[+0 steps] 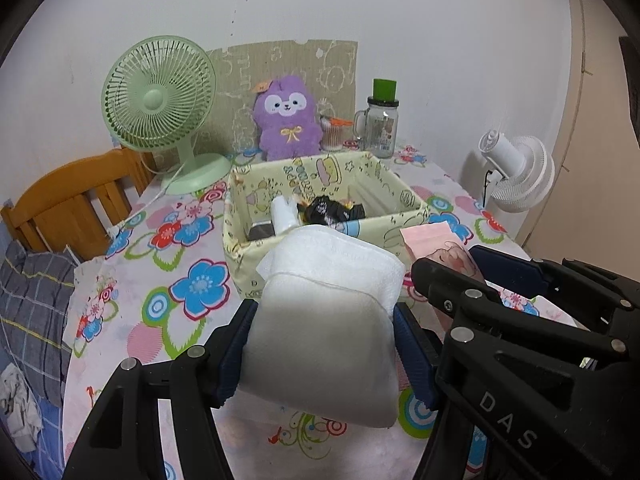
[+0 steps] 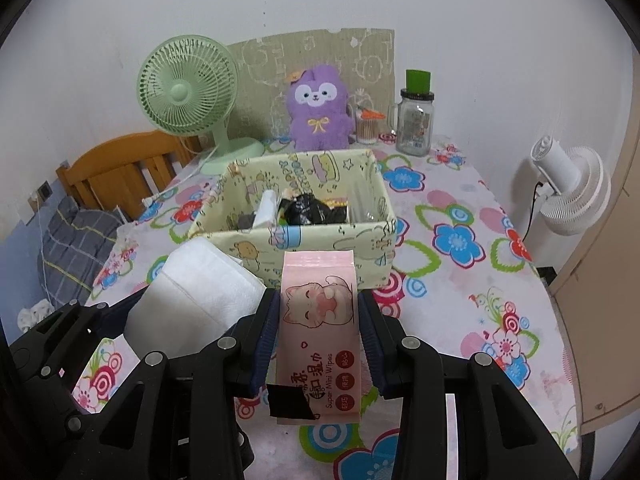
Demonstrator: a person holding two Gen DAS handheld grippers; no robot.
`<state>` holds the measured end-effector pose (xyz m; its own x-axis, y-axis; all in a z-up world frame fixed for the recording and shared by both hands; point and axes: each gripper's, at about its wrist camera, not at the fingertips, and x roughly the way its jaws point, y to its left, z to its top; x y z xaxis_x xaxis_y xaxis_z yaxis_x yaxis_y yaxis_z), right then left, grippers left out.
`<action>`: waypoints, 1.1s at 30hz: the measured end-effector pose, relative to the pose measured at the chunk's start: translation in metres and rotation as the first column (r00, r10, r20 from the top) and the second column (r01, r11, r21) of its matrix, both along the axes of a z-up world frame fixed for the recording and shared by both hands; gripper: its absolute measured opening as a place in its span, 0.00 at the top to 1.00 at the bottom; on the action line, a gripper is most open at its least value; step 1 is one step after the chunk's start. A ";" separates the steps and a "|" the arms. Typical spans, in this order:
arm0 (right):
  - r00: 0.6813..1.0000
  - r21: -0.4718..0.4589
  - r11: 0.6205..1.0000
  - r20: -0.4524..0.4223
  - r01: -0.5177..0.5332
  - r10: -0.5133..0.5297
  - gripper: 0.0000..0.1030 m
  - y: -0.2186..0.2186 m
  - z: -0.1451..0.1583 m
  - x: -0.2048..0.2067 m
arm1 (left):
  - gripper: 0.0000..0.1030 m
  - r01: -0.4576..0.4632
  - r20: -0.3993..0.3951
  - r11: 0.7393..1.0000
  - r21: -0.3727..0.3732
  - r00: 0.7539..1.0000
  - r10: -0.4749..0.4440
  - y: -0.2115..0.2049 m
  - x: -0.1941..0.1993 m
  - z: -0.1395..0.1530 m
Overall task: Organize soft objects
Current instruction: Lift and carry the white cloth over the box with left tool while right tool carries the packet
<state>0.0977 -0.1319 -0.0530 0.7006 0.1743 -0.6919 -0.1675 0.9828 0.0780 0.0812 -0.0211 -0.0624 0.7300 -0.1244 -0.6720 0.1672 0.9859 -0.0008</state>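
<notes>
Before the cartoon-printed storage box (image 2: 296, 216), the right gripper (image 2: 319, 340) clamps a pink "Super Mini Wipes" pack (image 2: 319, 332); the left gripper (image 1: 324, 344) clamps a white tissue pack (image 1: 324, 320).

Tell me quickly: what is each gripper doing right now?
Left gripper: closed on the white tissue pack.
Right gripper: closed on the pink wipes pack.

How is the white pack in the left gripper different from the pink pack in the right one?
The white pack is plain, puffy and wide, while the pink pack is printed with a cartoon cat and "Super Mini Wipes", flat and narrower. The left gripper holds its jaws wider around the white pack than the right gripper does around the pink one. Both are soft packs clamped at their sides, held above the table just short of the box.
</notes>
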 end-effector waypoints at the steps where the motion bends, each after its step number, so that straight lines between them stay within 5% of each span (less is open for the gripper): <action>1: 1.000 0.002 1.000 0.002 0.000 0.000 0.59 -0.001 0.001 0.000 | 0.33 0.001 0.003 1.000 -0.001 1.000 -0.001 -0.001 0.000 0.002; 33: 0.996 0.015 1.000 0.094 -0.009 0.007 0.59 0.000 0.046 0.029 | 0.33 0.017 0.091 1.000 -0.004 0.996 -0.016 -0.003 0.032 0.042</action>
<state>0.1263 -0.1318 -0.0068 0.7612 0.1904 -0.6200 -0.1828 0.9802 0.0766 0.1127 -0.0240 -0.0201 0.7858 -0.1402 -0.6023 0.1830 0.9831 0.0099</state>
